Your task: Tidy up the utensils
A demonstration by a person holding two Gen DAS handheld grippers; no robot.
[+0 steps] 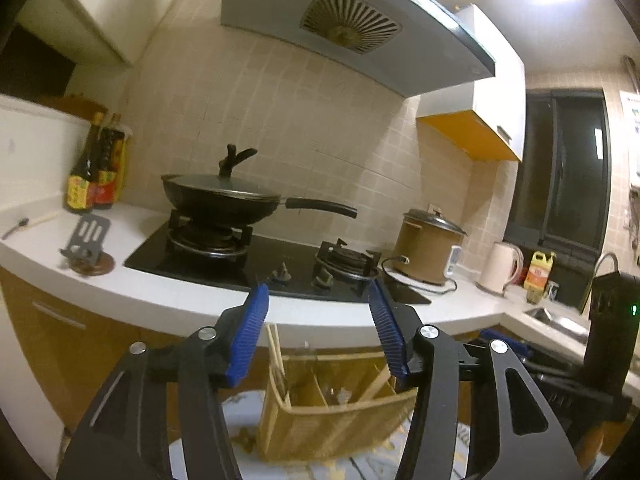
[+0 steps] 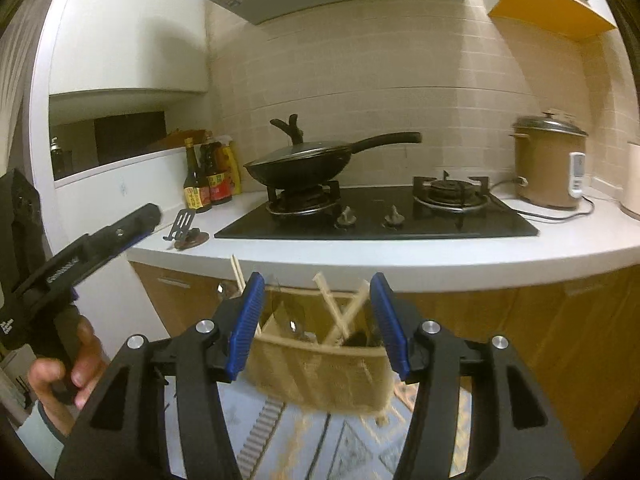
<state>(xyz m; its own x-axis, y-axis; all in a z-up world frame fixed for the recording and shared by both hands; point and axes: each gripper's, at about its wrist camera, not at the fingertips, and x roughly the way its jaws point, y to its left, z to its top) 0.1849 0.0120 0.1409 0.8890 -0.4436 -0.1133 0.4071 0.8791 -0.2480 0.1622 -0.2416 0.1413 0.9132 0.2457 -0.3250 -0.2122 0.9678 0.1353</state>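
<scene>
Your left hand-held gripper (image 1: 318, 300) and right hand-held gripper (image 2: 318, 294) both stood spread wide, holding nothing. Just beyond their blue pads sat the wooden utensil holder (image 2: 320, 372), below the desk (image 2: 400, 268) edge, with chopsticks (image 2: 340, 312) leaning in its compartments. Farther off on the desk, a slotted spatula (image 1: 86, 238) rested left of the stove (image 2: 376, 220). Behind it stood the lidded wok (image 1: 220, 198), sauce bottles (image 1: 94, 172) and rice cooker (image 2: 548, 164).

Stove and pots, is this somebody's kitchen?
Yes, most likely a home kitchen: a gas stove carries a lidded wok, a range hood hangs above, and a rice cooker stands on the counter.
</scene>
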